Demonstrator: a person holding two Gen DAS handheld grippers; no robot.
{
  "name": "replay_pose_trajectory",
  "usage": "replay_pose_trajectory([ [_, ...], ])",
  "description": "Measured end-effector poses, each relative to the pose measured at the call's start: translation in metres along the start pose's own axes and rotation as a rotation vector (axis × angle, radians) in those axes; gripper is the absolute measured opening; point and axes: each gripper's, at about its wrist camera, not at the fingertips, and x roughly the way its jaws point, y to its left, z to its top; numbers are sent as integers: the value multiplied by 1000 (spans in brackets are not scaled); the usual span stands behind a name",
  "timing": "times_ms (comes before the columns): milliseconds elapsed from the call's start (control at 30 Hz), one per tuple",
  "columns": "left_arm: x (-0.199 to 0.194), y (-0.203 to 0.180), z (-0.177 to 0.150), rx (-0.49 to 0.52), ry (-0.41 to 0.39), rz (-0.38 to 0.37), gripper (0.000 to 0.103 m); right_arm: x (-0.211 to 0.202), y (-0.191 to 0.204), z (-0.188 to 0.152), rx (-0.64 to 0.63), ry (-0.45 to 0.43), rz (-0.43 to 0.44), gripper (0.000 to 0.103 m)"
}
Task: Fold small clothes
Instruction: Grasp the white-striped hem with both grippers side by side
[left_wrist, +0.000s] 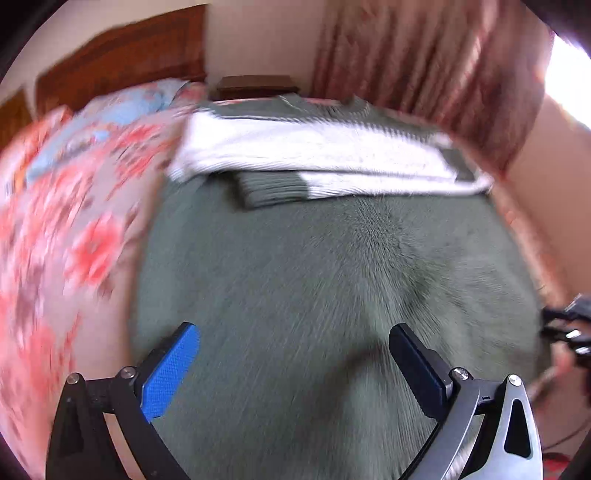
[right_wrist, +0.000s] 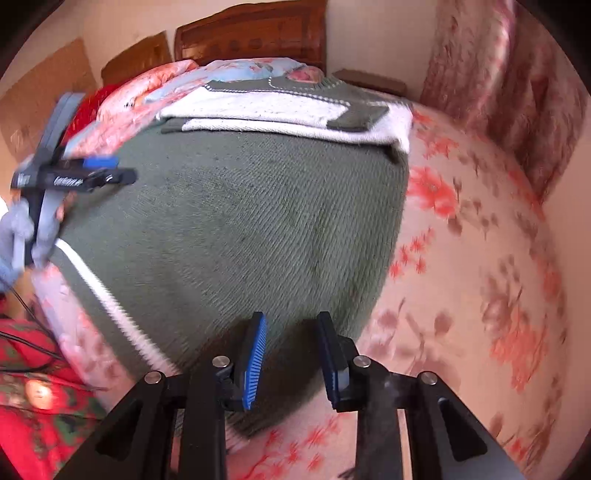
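A green knit sweater (left_wrist: 314, 277) lies spread flat on the bed, with its white and green sleeves (left_wrist: 314, 155) folded across the far end. My left gripper (left_wrist: 295, 343) hovers over the near part of the sweater (right_wrist: 229, 229), its jaws wide open and nothing between them. My right gripper (right_wrist: 291, 336) hangs over the sweater's near right edge, its jaws a narrow gap apart and nothing pinched. The white-striped hem (right_wrist: 110, 306) runs along the lower left in the right wrist view. Each gripper shows in the other's view: the left gripper (right_wrist: 92, 173), the right gripper (left_wrist: 569, 332).
A floral pink bedcover (right_wrist: 480, 258) surrounds the sweater. A wooden headboard (right_wrist: 255, 37), a dark nightstand (left_wrist: 256, 86) and a patterned curtain (left_wrist: 424, 66) stand behind the bed. Red patterned cloth (right_wrist: 33, 406) with thin cables lies at the near left.
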Motion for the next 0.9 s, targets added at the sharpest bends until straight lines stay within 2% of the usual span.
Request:
replay_pose_trajectory([
  [67,-26,22,-14,-70,-36,-25,103,-7,-9,-12,92,4,91,28],
  [133,-48,49,-32,-150,-27,-46,103,-13,-12,-25,147,3,143,29],
  [300,-73,88,-68,-275,43,-119,103,-20,-15,-50,229,44,180,37],
  [400,-74,82,-80,-268,91,-182,103,-23,-16,-60,262,40,209,47],
  [467,-68,70,-88,-244,134,-176,103,-26,-15,-65,276,45,217,50],
  [567,-67,56,-93,-199,123,-146,103,-29,-13,-70,272,49,212,51],
  [667,-64,46,-92,-200,144,-209,103,-29,-10,-72,280,27,212,52],
  [800,-58,11,-94,-69,175,-152,103,-26,-5,-69,283,8,219,52],
  [900,-53,-3,-92,-65,158,-171,103,-21,-3,-65,297,-18,240,52],
])
